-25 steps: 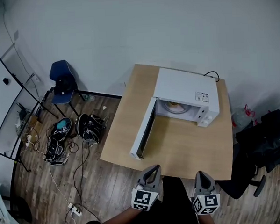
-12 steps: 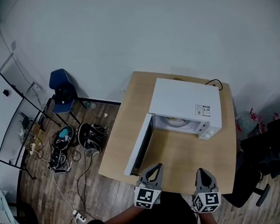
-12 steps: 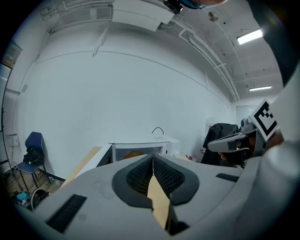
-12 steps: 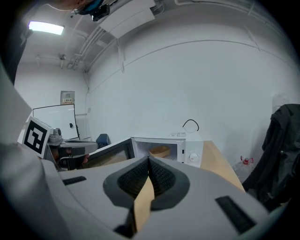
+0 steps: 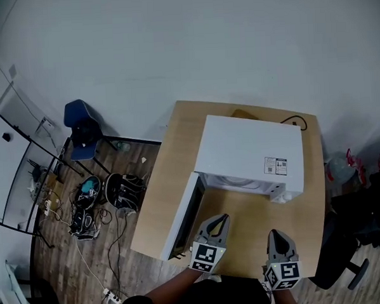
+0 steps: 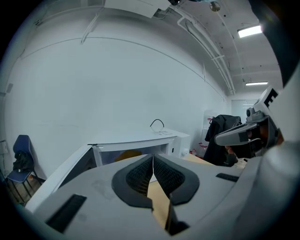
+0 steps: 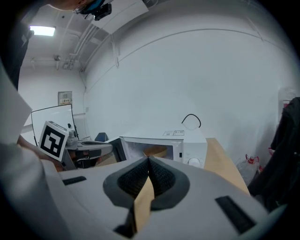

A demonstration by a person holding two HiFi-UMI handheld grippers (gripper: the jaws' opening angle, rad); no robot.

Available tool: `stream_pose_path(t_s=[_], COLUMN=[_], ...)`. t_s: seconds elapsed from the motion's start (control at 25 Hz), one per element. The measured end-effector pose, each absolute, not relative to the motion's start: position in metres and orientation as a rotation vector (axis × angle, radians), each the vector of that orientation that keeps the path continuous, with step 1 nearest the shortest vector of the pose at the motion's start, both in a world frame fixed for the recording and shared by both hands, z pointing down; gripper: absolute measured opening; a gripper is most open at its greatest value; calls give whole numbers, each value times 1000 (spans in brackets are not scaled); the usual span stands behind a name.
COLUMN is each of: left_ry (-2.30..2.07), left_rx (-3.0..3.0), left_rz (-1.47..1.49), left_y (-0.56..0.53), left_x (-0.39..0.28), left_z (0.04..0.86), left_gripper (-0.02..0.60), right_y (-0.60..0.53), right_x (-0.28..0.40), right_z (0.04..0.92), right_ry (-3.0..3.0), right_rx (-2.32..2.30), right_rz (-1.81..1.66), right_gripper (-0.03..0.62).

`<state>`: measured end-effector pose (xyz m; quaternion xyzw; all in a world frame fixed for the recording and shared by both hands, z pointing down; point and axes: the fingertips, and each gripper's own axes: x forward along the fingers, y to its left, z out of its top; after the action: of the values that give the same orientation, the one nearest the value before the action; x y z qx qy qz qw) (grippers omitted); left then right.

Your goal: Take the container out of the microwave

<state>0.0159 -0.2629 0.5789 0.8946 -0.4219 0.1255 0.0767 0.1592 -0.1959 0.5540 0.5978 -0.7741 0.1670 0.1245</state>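
Observation:
A white microwave (image 5: 250, 152) stands on the wooden table (image 5: 161, 181), its door (image 5: 184, 215) swung open to the left. Inside the cavity lies a yellowish container (image 6: 127, 154), partly hidden behind my jaws; the right gripper view also shows the container (image 7: 154, 151). From the head view the cavity's inside is hidden by the microwave's top. My left gripper (image 5: 221, 219) is over the table in front of the open door, shut and empty. My right gripper (image 5: 275, 234) hangs beside it near the table's front edge, also shut with nothing in it.
A black cable (image 5: 295, 120) runs behind the microwave. On the floor to the left are a blue chair (image 5: 80, 125), shoes and bags (image 5: 120, 182) and loose cords. Dark clothing on a chair (image 5: 371, 218) sits to the right of the table.
Both grippers have moved forward from beyond the table's front edge to over the table, closer to the open microwave. Their jaws stayed shut.

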Motion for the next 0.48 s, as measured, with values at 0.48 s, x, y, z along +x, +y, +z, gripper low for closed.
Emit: stream_pose_path(t_s=[0.48], left_ry=[-1233], left_rx=[2740], left_rz=[539], left_y=[-355], left_x=[55], left_z=[649], left_gripper=[17], right_y=[-239], right_x=[197], right_z=[584], right_ry=[-2197], right_rx=[1726], right_rz=[553], right_gripper=[57])
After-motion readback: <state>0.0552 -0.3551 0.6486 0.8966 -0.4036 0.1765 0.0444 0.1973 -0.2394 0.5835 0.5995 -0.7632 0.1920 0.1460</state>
